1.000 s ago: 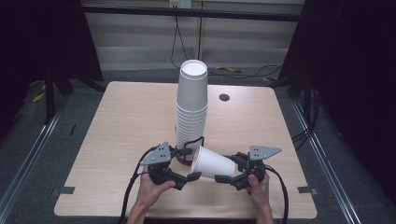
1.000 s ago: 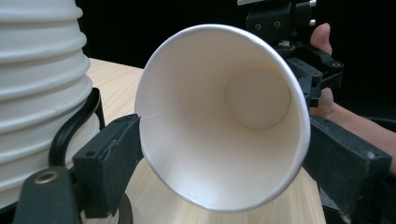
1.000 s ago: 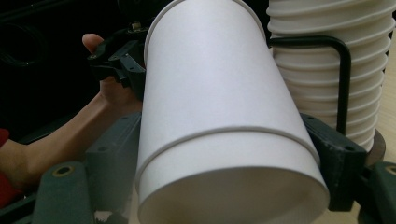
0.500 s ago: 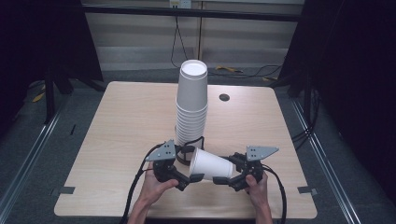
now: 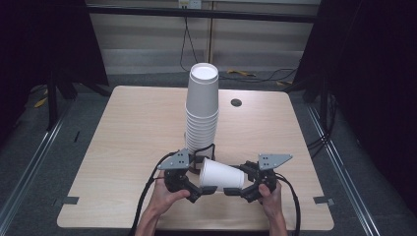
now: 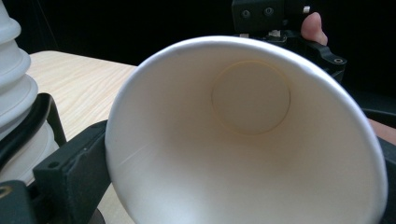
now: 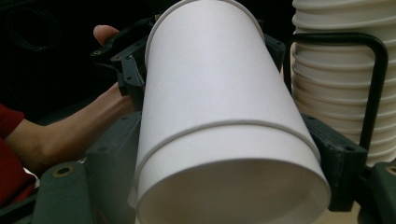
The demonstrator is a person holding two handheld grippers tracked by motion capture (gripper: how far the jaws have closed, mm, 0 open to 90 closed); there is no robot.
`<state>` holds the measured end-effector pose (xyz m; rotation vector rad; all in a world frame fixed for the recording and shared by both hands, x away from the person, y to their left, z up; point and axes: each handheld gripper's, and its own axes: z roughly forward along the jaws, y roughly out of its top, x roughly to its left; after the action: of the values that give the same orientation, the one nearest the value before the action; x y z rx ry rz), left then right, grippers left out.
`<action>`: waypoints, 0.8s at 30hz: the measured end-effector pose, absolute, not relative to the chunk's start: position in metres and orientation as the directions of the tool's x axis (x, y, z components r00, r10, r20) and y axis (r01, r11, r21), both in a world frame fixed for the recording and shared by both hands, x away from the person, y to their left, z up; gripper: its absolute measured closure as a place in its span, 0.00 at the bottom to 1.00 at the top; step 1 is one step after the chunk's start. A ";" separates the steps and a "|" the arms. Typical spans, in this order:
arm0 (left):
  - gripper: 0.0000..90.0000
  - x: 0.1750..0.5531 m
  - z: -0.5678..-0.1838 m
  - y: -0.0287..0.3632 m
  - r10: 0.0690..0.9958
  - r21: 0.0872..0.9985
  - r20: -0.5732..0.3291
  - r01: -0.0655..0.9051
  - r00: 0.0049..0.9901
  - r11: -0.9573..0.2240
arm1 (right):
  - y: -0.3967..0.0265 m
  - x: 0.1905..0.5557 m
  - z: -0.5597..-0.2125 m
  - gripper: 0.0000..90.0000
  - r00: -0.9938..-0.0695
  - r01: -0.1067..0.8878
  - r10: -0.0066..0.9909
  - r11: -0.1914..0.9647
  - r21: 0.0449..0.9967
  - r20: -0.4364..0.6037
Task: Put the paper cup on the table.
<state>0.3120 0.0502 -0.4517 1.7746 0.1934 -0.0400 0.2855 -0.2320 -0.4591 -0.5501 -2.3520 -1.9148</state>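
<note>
Just now the left gripper (image 5: 199,183) has been opening its jaws, and they stand spread as wide as they go on either side of the mouth of the white paper cup (image 5: 223,175). In the left gripper view the cup's rim sits between them with its inside facing the camera. One jaw lies right against the rim, though I cannot tell that it presses. The right gripper (image 5: 242,183) is clamped on the cup's base end and carries it lying sideways, low in the centre of the high view, just below the tall stack of cups (image 5: 201,113) on the wooden table (image 5: 123,147). As I judge it, the left side has let go and the cup now hangs from the right gripper alone, so it is free to be carried off or set down. No brand, label or writing can be read anywhere: the cup and the stack are plain white.
</note>
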 end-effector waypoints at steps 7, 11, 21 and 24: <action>0.01 0.315 -0.452 0.046 0.073 0.965 -0.158 0.170 0.985 -0.198 | -0.231 0.286 -0.459 0.24 -0.940 0.298 0.226 0.169 0.939 0.258; 0.02 0.315 -0.452 0.046 0.071 0.966 -0.158 0.170 0.985 -0.197 | -0.232 0.286 -0.460 0.24 -0.942 0.294 0.217 0.166 0.941 0.256; 0.07 0.314 -0.449 0.051 0.046 0.967 -0.158 0.164 0.986 -0.196 | -0.231 0.287 -0.461 0.22 -0.947 0.281 0.205 0.160 0.946 0.247; 0.07 0.313 -0.448 0.052 0.059 0.966 -0.148 0.157 0.987 -0.203 | -0.231 0.287 -0.462 0.21 -0.947 0.276 0.213 0.156 0.949 0.240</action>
<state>0.3131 0.0518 -0.4482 1.7759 0.1597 -0.0899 0.2868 -0.2311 -0.4616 -0.4977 -2.3504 -1.9468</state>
